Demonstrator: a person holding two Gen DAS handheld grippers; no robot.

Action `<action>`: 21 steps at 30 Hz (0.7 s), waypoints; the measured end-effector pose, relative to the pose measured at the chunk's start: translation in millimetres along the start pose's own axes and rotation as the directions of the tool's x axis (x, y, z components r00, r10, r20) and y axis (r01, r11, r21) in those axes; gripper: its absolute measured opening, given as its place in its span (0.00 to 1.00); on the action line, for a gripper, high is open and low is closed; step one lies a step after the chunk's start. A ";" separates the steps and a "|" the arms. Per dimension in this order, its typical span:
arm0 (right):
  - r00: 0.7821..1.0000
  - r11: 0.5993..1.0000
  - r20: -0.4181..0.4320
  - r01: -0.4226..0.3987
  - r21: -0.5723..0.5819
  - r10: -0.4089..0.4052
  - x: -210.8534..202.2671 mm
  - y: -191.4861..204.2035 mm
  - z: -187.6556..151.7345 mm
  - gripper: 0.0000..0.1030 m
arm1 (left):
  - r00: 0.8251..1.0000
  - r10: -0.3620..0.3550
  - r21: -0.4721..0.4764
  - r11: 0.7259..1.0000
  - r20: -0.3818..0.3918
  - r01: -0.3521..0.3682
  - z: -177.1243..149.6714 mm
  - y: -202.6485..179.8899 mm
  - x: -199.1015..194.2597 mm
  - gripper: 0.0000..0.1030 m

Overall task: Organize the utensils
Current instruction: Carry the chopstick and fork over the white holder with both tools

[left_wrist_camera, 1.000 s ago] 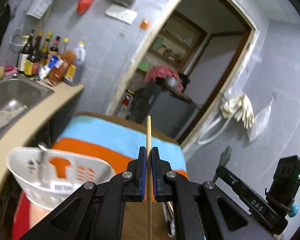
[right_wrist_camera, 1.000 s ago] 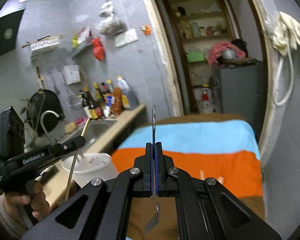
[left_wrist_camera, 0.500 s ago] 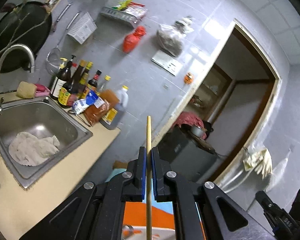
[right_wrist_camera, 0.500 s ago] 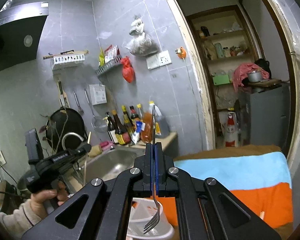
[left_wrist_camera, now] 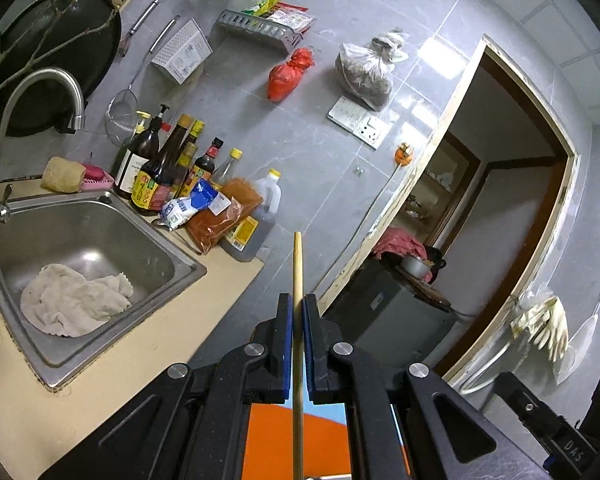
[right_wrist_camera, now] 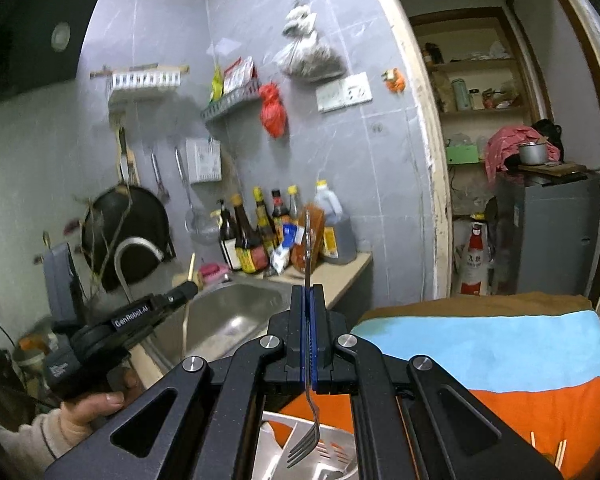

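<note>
Left claw [left_wrist_camera: 296, 320], jaws closed on a wooden chopstick [left_wrist_camera: 297, 264] pointing to 12 o'clock, above the worktop [left_wrist_camera: 148, 344]; sink [left_wrist_camera: 88, 240] at 9 o'clock. Right claw [right_wrist_camera: 309, 320] clamps a fork [right_wrist_camera: 306, 436], tines at 6 o'clock over a white basket [right_wrist_camera: 332, 454].

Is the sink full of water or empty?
No water shows. The sink has bare, dry-looking metal at the bottom, with only a crumpled white cloth lying in it.
</note>
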State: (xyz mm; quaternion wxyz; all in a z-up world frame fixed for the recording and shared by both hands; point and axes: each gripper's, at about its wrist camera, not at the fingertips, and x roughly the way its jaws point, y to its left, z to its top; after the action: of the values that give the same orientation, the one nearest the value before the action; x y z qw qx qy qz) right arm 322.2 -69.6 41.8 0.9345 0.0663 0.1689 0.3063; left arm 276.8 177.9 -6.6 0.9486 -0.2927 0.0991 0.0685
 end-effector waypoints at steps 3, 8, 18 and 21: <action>0.999 0.999 -0.033 0.013 -0.032 -0.014 10.0 3.9 -10.6 0.02 | 1.000 0.003 0.011 1.000 -0.012 -0.003 -8.3 0.4 0.4 0.05; 0.997 0.999 -0.074 0.024 -0.043 -0.027 15.7 2.0 -22.9 0.02 | 1.000 0.009 0.031 0.999 -0.016 -0.008 -16.5 0.3 1.5 0.05; 0.992 0.999 -0.120 0.037 -0.012 -0.038 19.5 -6.5 -36.9 0.02 | 1.000 0.025 0.032 0.999 -0.016 -0.025 -20.2 4.3 8.3 0.05; 0.992 0.999 -0.124 0.035 -0.006 -0.035 21.3 -7.1 -40.4 0.02 | 0.999 0.027 0.053 0.998 -0.020 -0.026 -23.1 2.9 8.1 0.05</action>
State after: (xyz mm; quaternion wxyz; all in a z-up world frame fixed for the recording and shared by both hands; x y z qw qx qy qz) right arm 327.8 -61.8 -3.4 0.9275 0.0422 0.2273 0.2938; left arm 280.8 167.7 -28.7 0.9540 -0.2669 0.1144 0.0753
